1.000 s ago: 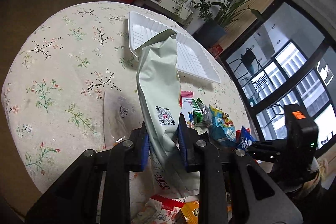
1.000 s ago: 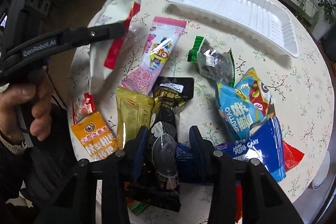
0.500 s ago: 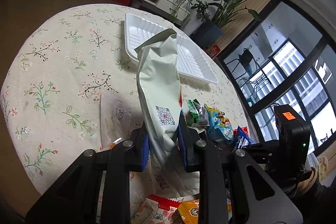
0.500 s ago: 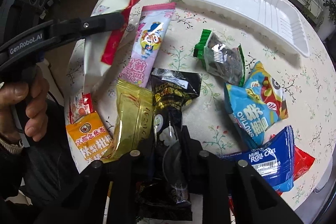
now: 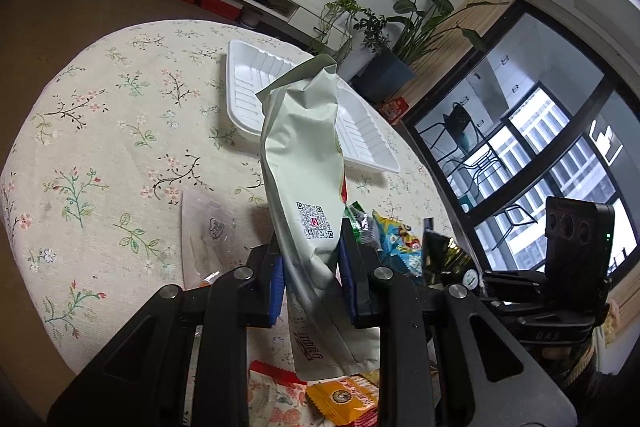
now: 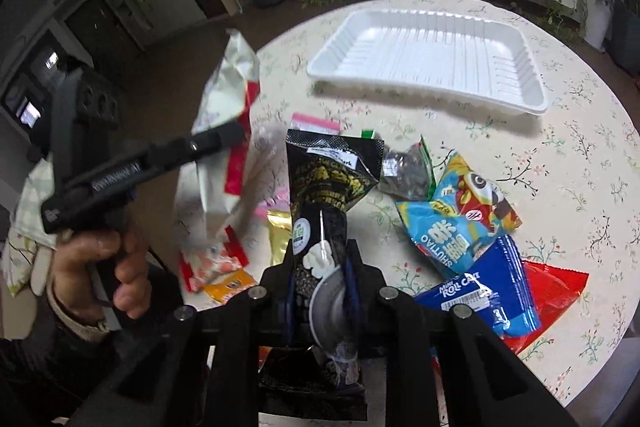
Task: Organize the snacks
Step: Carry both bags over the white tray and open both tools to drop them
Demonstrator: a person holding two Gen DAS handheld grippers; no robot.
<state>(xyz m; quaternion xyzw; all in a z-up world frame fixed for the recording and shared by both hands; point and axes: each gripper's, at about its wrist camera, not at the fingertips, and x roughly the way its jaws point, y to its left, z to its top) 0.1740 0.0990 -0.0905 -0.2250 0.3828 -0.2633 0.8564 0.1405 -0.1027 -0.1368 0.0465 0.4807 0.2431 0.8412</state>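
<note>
Black foil crinkles between our right gripper (image 6: 320, 291), clamped on the black packet (image 6: 332, 187) at lower centre, while our left gripper (image 5: 310, 277) pinches the pale green pouch (image 5: 308, 163) mid-body: both light, slippery, best held low, below the white tray (image 6: 432, 67) at upper right.

**Two wrist views, one tray**

Your left wrist camera looks along its fingers, slightly downward, toward the white tray (image 5: 248, 87) from near. Your right wrist camera looks down more steeply, the tray ahead. Both share the tray and floral tablecloth (image 5: 100, 131).
</note>
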